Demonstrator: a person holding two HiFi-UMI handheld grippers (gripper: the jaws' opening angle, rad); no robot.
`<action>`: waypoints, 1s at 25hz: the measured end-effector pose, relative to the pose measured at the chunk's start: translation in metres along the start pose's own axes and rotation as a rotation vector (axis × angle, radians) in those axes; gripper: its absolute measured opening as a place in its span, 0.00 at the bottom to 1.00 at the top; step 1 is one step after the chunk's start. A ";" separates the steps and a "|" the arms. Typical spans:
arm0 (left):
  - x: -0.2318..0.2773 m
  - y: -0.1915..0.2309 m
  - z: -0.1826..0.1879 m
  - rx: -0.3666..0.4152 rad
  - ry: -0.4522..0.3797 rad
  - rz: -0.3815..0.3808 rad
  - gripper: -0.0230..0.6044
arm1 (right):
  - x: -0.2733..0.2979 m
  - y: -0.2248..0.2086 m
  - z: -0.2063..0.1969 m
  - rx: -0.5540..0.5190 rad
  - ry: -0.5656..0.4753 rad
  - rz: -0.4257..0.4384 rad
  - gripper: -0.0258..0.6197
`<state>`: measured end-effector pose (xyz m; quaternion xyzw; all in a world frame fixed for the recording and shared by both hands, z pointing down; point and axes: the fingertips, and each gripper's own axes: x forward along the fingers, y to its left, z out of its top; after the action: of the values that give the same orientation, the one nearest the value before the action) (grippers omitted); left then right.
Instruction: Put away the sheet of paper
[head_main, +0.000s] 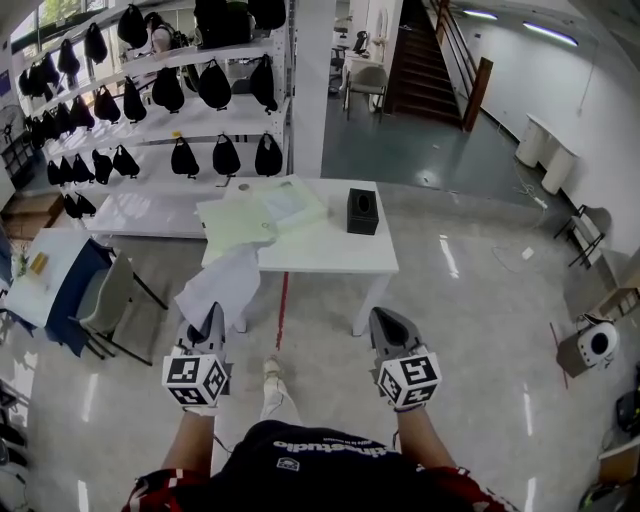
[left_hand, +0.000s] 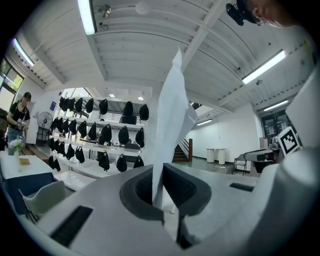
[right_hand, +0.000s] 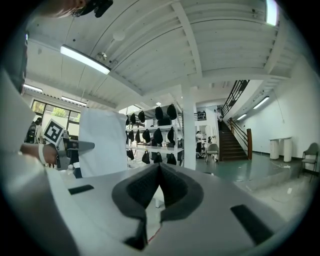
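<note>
A white sheet of paper (head_main: 222, 285) hangs in the air in front of me, just short of the white table (head_main: 330, 252). My left gripper (head_main: 211, 318) is shut on the sheet's lower edge. In the left gripper view the sheet (left_hand: 171, 125) stands up from between the closed pads of the left gripper (left_hand: 160, 172). My right gripper (head_main: 386, 320) is level with the left one, a body's width to the right, with its jaws together and nothing in them. The right gripper view shows its own tips (right_hand: 159, 167) touching and, to the left, the sheet (right_hand: 102, 142).
On the table lie pale green folders (head_main: 255, 215) and a black box (head_main: 362, 211). White shelves (head_main: 150, 110) with several black bags stand behind it. A grey chair (head_main: 108, 300) and a blue-covered table (head_main: 50, 275) are to my left. A staircase (head_main: 420, 60) rises at the back.
</note>
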<state>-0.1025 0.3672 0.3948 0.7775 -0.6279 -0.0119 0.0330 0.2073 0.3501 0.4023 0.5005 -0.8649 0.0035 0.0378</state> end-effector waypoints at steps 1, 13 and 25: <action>0.002 -0.001 0.000 0.000 0.001 -0.002 0.04 | 0.000 -0.001 -0.001 0.010 -0.001 0.008 0.04; 0.025 -0.008 0.003 -0.002 0.005 -0.020 0.04 | 0.007 -0.023 0.010 0.003 -0.046 -0.010 0.04; 0.065 0.004 -0.007 -0.018 0.019 -0.023 0.04 | 0.038 -0.049 0.006 0.070 -0.072 -0.046 0.04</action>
<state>-0.0923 0.3036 0.4032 0.7845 -0.6183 -0.0104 0.0459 0.2306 0.2923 0.3973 0.5213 -0.8532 0.0149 -0.0107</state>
